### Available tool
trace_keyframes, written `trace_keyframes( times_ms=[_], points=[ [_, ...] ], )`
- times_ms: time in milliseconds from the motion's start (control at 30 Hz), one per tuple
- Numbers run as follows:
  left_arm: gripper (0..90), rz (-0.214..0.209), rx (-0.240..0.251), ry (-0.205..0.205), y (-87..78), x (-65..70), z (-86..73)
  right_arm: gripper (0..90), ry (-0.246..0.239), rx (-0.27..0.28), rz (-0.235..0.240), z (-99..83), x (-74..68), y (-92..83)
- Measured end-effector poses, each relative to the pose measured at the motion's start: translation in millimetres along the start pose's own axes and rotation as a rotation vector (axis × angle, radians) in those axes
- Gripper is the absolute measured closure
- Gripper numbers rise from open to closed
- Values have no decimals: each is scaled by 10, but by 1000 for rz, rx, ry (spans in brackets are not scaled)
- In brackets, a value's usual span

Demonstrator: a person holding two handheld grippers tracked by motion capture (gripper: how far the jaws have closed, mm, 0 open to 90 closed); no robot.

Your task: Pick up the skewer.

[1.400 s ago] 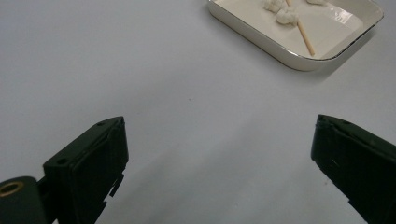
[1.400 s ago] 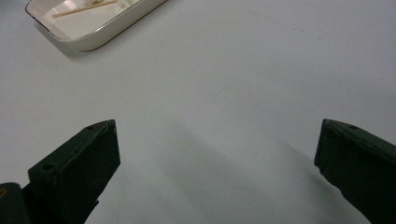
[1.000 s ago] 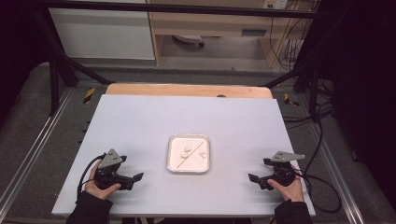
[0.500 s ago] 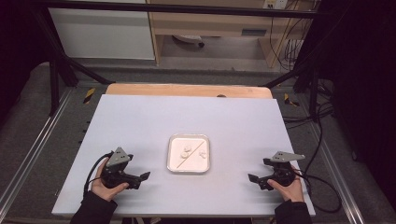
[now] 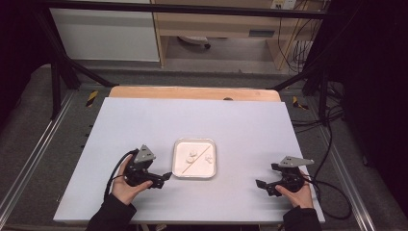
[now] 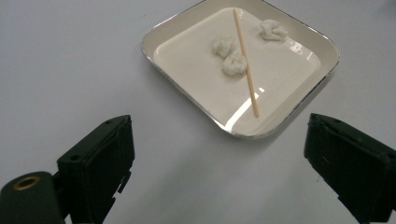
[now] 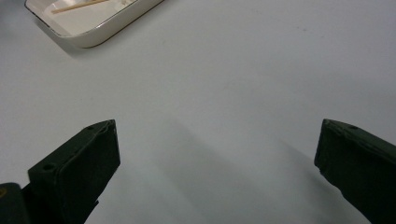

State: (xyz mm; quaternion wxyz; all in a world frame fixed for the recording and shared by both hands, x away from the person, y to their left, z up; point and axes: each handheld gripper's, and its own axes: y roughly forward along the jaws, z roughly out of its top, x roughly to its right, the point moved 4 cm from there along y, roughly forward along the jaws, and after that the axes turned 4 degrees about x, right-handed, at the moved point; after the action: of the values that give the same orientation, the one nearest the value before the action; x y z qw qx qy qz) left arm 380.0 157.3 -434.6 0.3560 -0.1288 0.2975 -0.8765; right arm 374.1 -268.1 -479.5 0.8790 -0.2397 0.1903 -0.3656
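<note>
A small white square tray (image 5: pixel 204 169) lies near the table's front middle. It holds a thin wooden skewer (image 6: pixel 245 60) lying slantwise and three white doughy lumps (image 6: pixel 233 63). My left gripper (image 5: pixel 163 178), held in a hand, hovers just left of the tray and points at it. In the left gripper view my left gripper (image 6: pixel 219 140) stands wide with the tray's near corner (image 6: pixel 243 133) ahead. Its jaws have just been closing slightly, with nothing between them. My right gripper (image 5: pixel 262 185) rests at the front right, open over bare table, jaws wide in the right gripper view (image 7: pixel 217 140).
The pale table top (image 5: pixel 192 120) ends in a wooden strip (image 5: pixel 192 92) at the back. Black frame bars and cables (image 5: pixel 327 139) run along the right side. The tray's corner (image 7: pixel 93 32) sits at the top left of the right gripper view.
My left hand has carried its gripper to the right, from the front left to just beside the tray. The right gripper and the tray have stayed put.
</note>
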Motion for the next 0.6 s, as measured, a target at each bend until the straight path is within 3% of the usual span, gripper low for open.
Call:
trace_keyframes(
  times_ms=[133,367,600],
  points=[
    [112,7,-24,18,125,74,76,8,0,-4,1,-1,-3,1],
    [208,8,-68,12,330,168,199,8,-2,-4,1,-1,-2,1],
    [412,-13,-112,-7,532,245,232,8,-3,-4,2,-2,-3,4]
  ],
)
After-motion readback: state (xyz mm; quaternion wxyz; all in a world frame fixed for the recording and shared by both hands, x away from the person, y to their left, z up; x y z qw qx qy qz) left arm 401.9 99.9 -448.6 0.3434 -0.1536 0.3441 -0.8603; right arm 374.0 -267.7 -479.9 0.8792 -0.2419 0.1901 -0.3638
